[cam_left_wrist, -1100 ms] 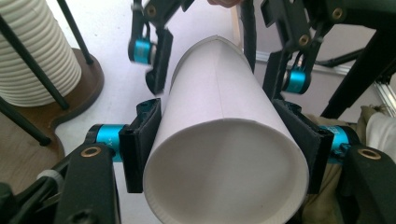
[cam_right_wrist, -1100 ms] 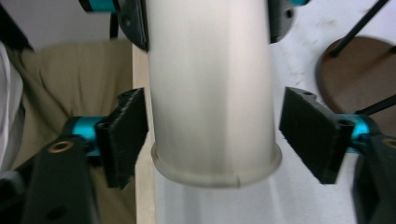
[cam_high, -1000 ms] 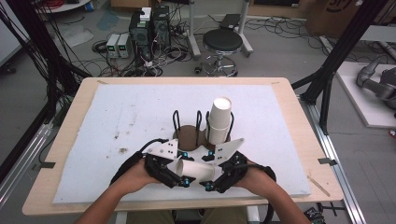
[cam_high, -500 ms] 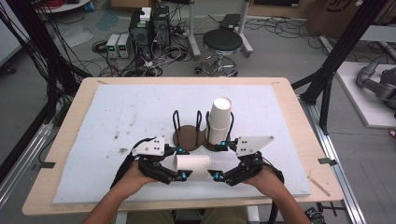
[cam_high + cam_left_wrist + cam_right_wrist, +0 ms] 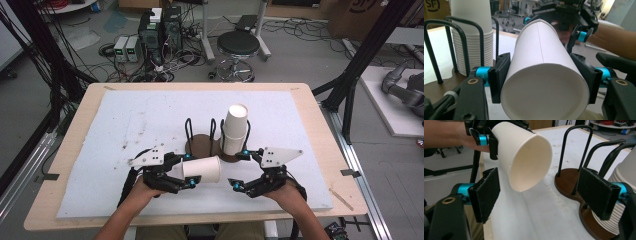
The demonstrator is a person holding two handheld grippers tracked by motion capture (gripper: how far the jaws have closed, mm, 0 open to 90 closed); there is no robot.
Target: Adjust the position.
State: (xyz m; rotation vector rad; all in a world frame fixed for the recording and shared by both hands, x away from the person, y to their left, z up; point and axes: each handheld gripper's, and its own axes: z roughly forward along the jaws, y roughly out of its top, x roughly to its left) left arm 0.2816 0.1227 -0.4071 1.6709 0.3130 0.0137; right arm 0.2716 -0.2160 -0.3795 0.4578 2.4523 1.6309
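In the high view, both forearms come up from the table's near edge, in front of the brown cup holder (image 5: 210, 146). The left gripper (image 5: 189, 170) pinches a single paper cup (image 5: 201, 169) lying on its side, mouth toward the right gripper (image 5: 239, 171), whose jaws stand spread just beside that mouth. The cup stack (image 5: 234, 129) stands upright in the holder's right bay.

In the left gripper view, both pads press the cup's (image 5: 544, 77) sides, the stack (image 5: 471, 32) behind on the left.

In the right gripper view, the spread pads frame the cup's open mouth (image 5: 524, 157), holder (image 5: 569, 180) beyond
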